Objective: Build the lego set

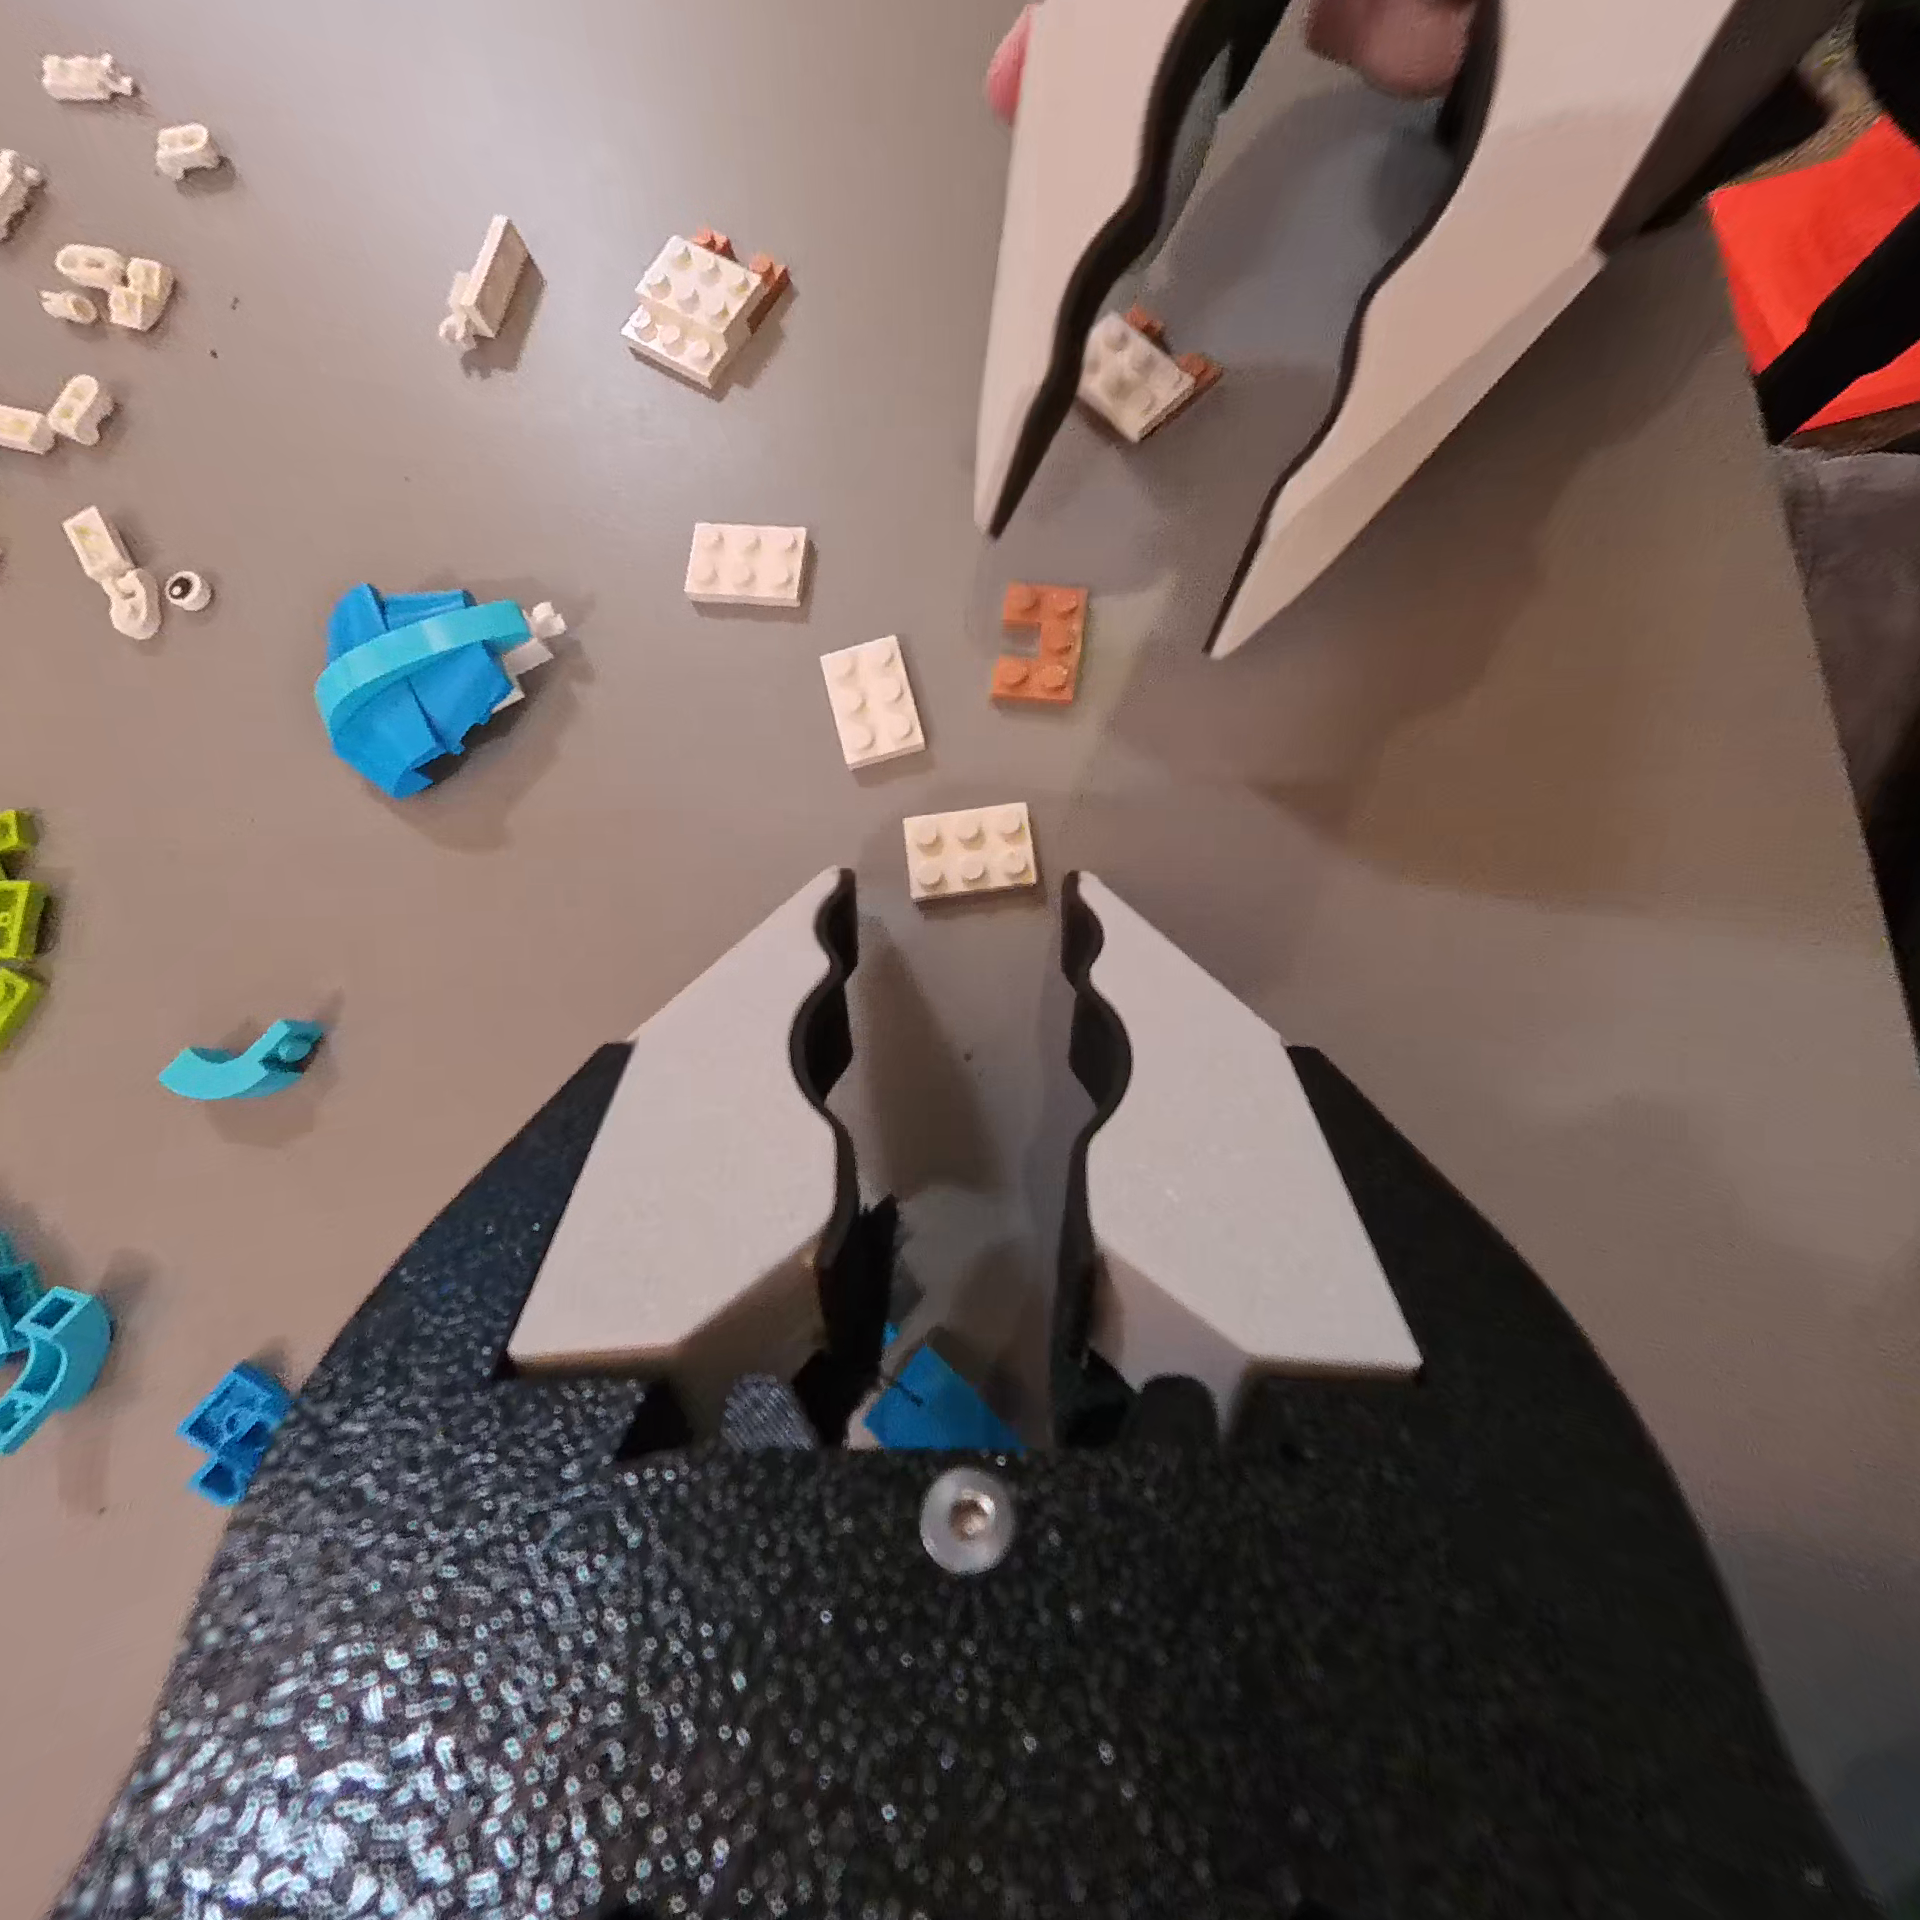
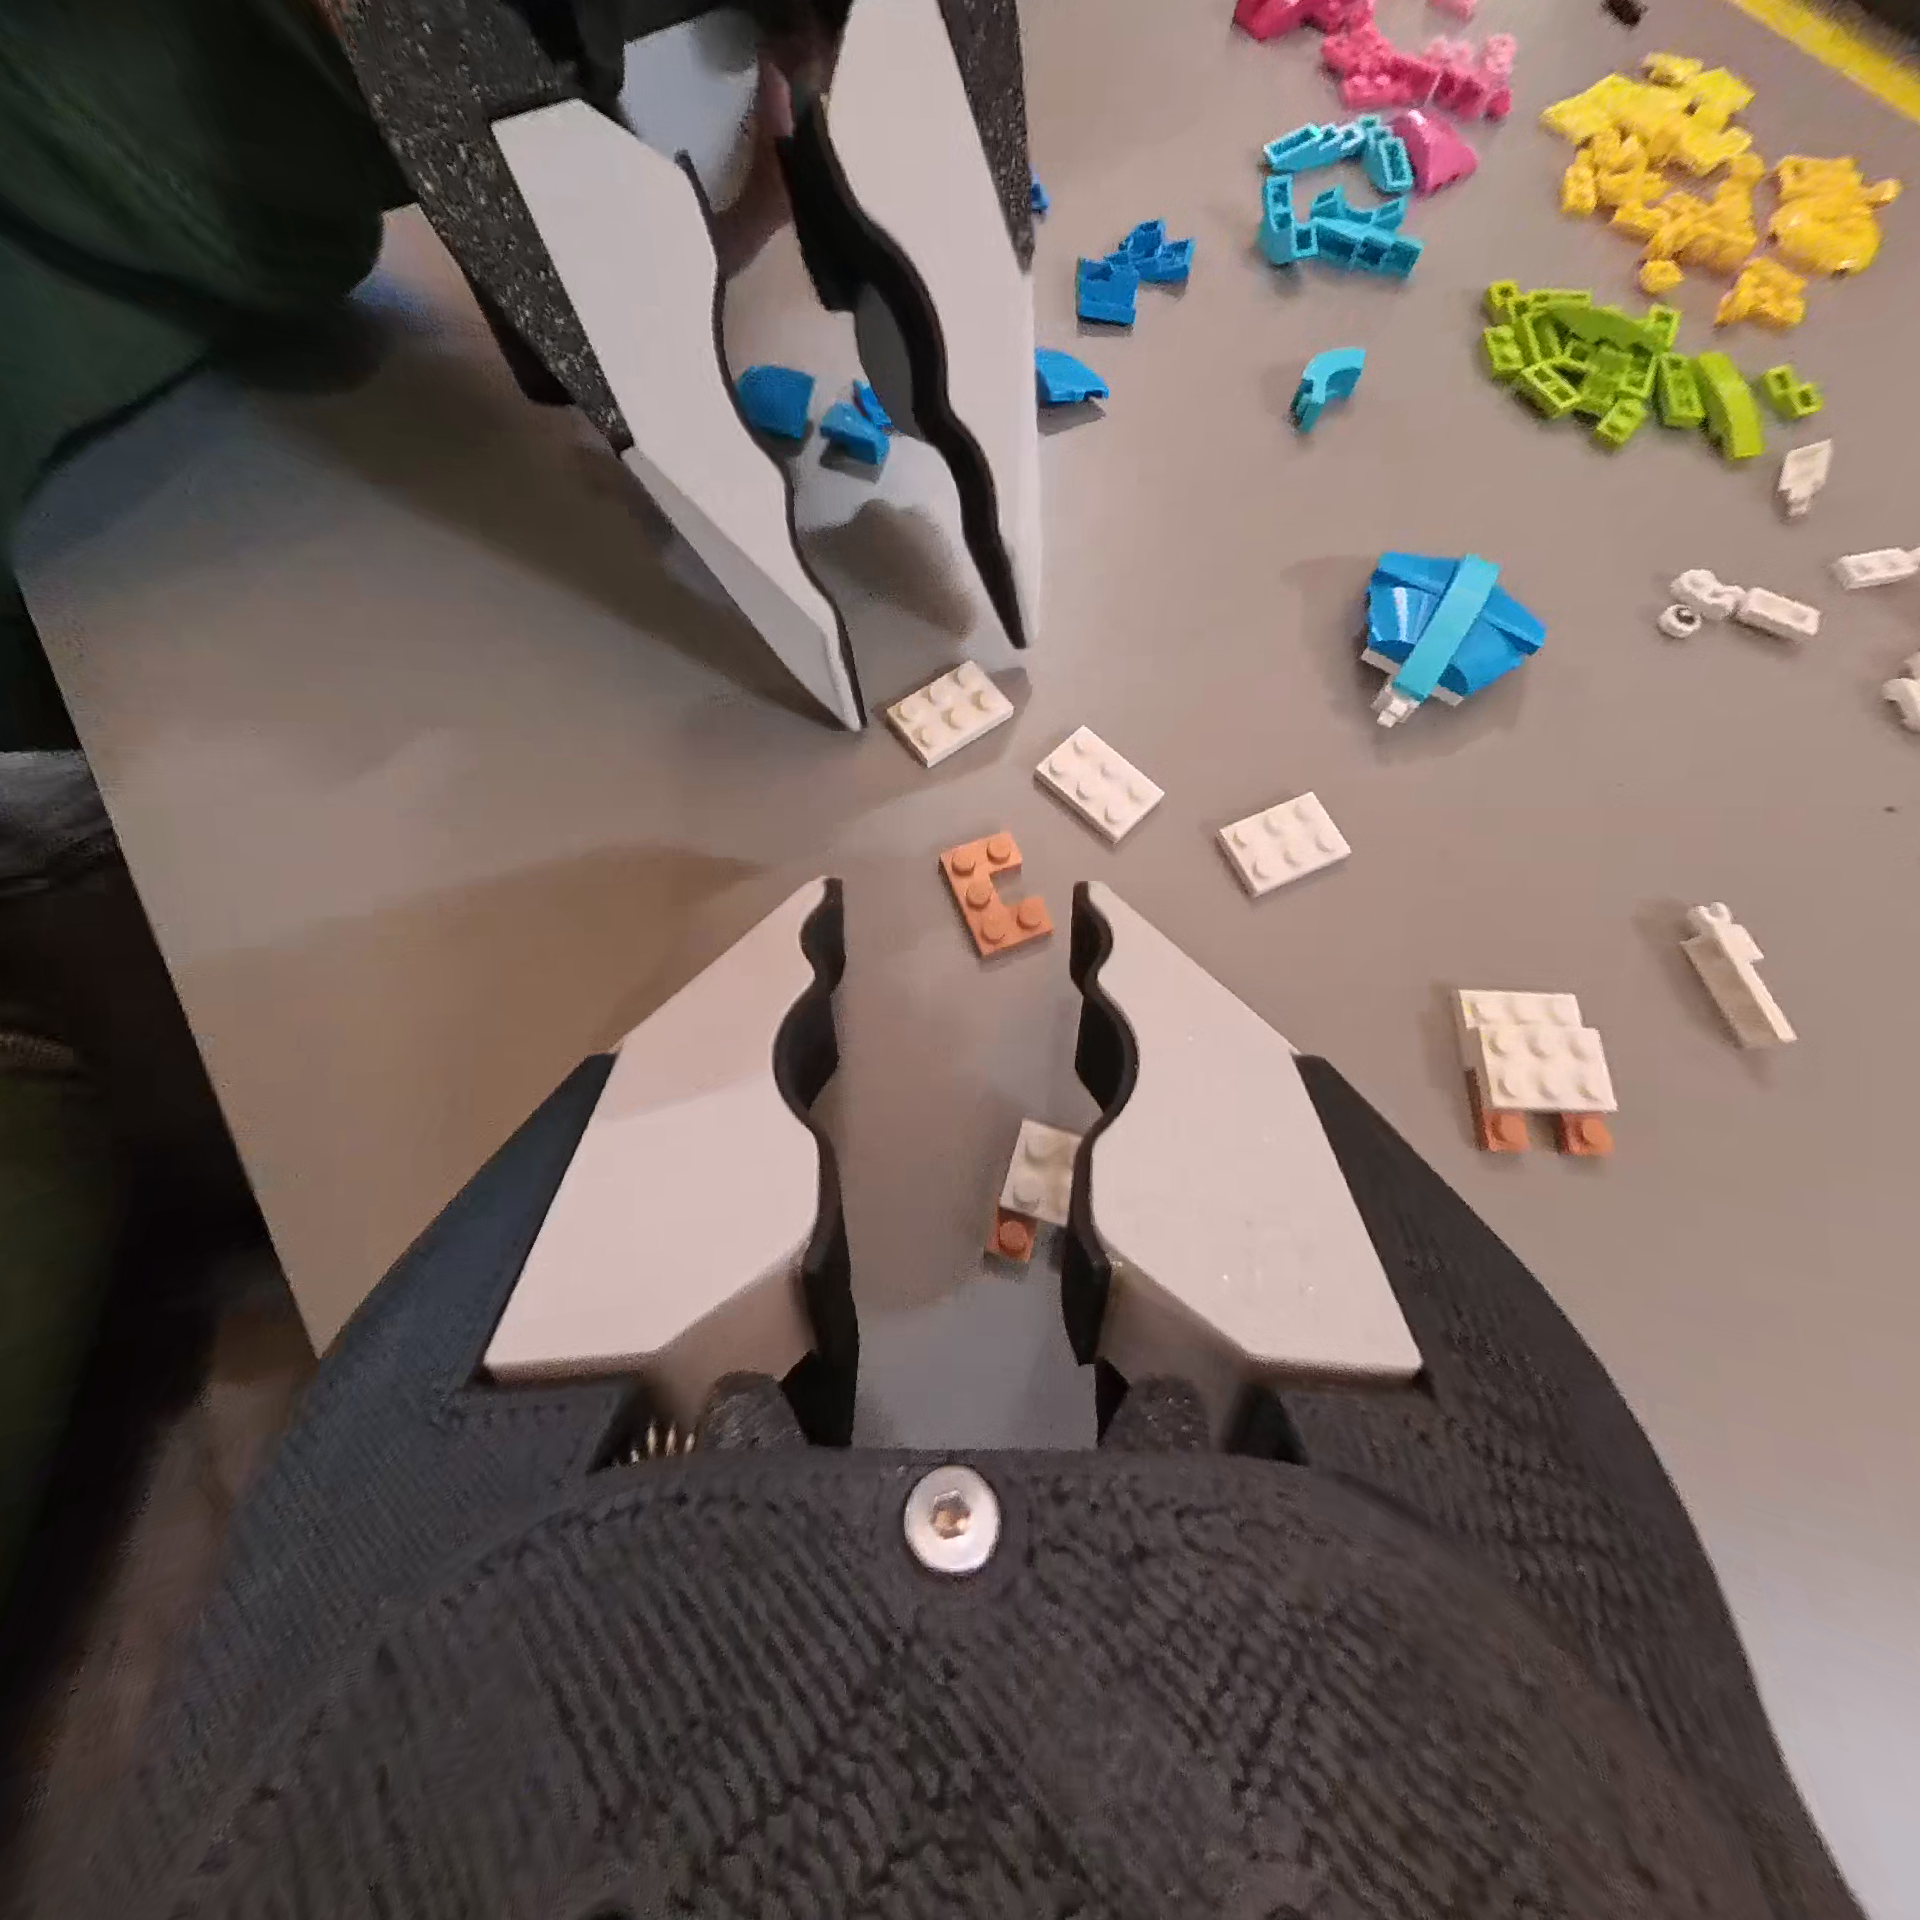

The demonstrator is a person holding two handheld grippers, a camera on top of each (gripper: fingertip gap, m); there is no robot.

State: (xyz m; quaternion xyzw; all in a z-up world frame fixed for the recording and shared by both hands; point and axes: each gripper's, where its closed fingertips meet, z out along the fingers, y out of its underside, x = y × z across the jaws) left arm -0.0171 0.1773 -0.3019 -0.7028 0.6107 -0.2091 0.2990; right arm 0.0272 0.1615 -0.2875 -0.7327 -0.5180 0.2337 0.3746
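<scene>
My left gripper [image 1: 958, 883] hangs over the grey table [image 1: 1455, 935] with its jaws apart and nothing between them. Just past the fingertips lies a white two-by-three plate [image 1: 970, 850], flat on the table and not touched by either pad. Beyond it lie two more white plates [image 1: 871, 701] [image 1: 745, 564] and an orange notched plate [image 1: 1042, 644]. Further left sits a blue brick assembly wrapped by a light-blue curved piece [image 1: 416, 681].

My right gripper [image 2: 956, 894] also has its jaws apart and grips nothing. The orange notched plate [image 2: 995, 894] lies on the table between and just ahead of the fingertips, clear of both pads. Deeper in the gap, a small white-and-orange build [image 2: 1034, 1184] sits on the table close beside the right-hand pad; I cannot tell whether they touch. A larger white-and-orange build [image 2: 1538, 1070] rests off to the right. Piles of lime-green [image 2: 1610, 364], yellow [image 2: 1714, 187] and pink bricks [image 2: 1392, 62] lie far across the table.
</scene>
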